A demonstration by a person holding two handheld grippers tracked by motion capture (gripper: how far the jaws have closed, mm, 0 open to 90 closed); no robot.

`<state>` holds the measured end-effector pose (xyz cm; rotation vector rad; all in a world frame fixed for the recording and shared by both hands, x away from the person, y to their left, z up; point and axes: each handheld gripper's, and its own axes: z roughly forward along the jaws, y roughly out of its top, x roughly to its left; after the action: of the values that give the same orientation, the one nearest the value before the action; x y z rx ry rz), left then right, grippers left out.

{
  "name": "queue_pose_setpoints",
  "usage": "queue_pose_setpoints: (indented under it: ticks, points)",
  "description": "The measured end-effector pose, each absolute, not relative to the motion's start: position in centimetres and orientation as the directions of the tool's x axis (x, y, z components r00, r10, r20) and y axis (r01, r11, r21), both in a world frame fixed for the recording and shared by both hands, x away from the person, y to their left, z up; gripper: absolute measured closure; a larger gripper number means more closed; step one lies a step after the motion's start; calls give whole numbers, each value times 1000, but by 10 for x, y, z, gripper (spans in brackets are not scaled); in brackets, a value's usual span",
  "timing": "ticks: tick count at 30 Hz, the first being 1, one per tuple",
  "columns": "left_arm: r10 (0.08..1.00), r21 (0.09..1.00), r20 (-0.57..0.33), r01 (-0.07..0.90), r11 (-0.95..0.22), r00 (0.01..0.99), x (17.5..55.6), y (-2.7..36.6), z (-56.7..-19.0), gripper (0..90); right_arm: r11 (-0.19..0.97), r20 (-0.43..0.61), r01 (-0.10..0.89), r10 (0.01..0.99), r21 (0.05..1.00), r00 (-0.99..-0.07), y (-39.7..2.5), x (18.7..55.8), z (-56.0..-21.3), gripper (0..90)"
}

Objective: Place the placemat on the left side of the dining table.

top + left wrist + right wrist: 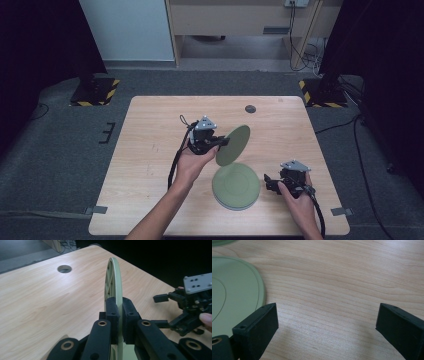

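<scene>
I see a green plate (234,145) held on edge above the middle of the wooden table (150,150), lifted clear of a stack of green plates (236,186) lying flat near the front edge. My left gripper (220,142) pinches the raised plate's rim between its jaws. My right gripper (268,181) rests low just right of the stack, jaws spread wide over bare wood. A small round hole (250,108) sits near the far edge.

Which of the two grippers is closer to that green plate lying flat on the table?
Right. The right gripper sits open just beside the flat plate's rim. The left gripper is up above and behind it, clamped on a second, lifted plate.
</scene>
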<state>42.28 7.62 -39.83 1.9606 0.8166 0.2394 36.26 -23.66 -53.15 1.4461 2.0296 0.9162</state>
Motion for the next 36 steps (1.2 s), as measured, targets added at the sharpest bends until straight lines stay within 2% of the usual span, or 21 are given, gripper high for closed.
queue_pose_setpoints:
  ticks: [36]
  points:
    - [754,833,-108,473,-286,648,444,135,-378,855,239,-21,632,943,738,-332,-233,364,-536,46]
